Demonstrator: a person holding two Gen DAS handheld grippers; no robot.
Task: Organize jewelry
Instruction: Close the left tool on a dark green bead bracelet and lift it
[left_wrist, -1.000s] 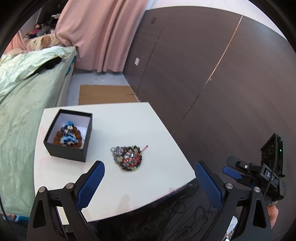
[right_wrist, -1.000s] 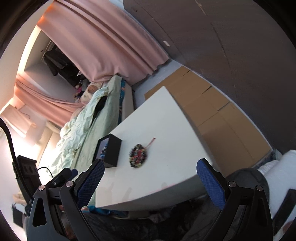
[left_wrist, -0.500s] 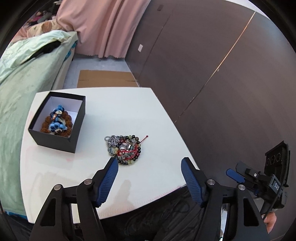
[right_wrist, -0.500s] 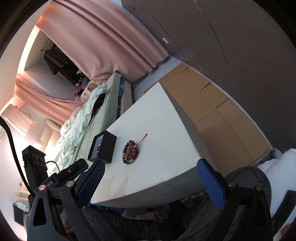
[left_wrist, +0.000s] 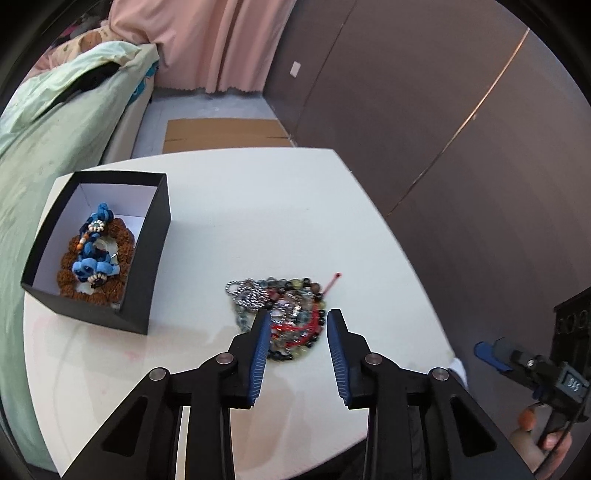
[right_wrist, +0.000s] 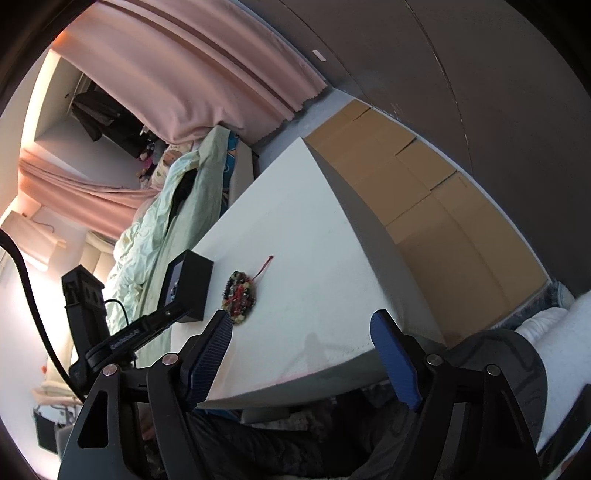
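Above the bead pile (left_wrist: 284, 317), left claw (left_wrist: 294, 332) closing; labels unreadable.

jewelry pile (left_wrist: 282, 314): tangled beads, chains, red cord | on white table | black box (left_wrist: 107, 243): open, beaded pieces inside

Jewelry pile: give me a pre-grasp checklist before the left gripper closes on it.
1. Left gripper over the jewelry pile, beads between its fingers: ok; jaws have just been closing.
2. Pads pressing on a piece: cannot tell.
3. Single piece isolated from the tangle: not ok.
4. Black box open, room beside the blue and brown beads: ok.
5. Right gripper clear of the pile, nothing between its fingers: ok; jaws have just been closing.
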